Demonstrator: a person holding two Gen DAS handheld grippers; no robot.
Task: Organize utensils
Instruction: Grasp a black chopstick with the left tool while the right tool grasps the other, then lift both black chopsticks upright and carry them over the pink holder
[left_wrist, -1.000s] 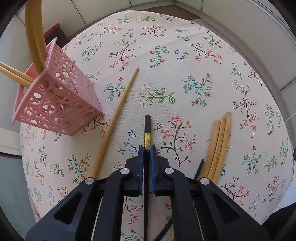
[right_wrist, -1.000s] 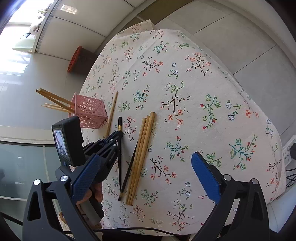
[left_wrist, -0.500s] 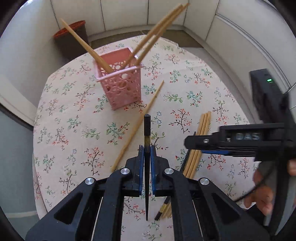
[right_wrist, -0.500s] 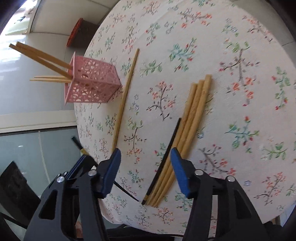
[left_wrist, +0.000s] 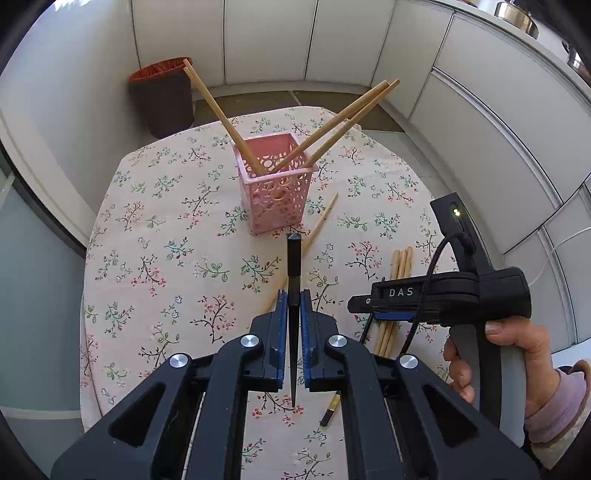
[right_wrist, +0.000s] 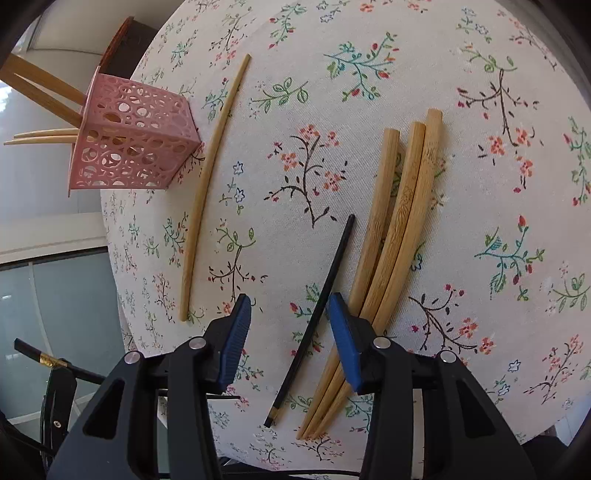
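Left gripper (left_wrist: 294, 310): fingers (left_wrist: 282, 314) pinched tight on a slim black chopstick with a faceted blunt end (left_wrist: 293, 280). Its long axis runs straight along the fingers, blunt end forward toward the pink perforated plastic basket (left_wrist: 275, 194) ahead, tapered tip trailing back between the gripper arms, lifted off the floral-cloth bench (left_wrist: 155, 236).

Right gripper (right_wrist: 291, 343): fingers (right_wrist: 341, 339) spread wide, gripping nothing. A second black chopstick (right_wrist: 319, 299) lies flat between them, thin end forward. Three bamboo chopsticks (right_wrist: 399, 229) lie touching, just beside the right finger. One pale chopstick (right_wrist: 210, 173) lies left of the fingers, near the basket.
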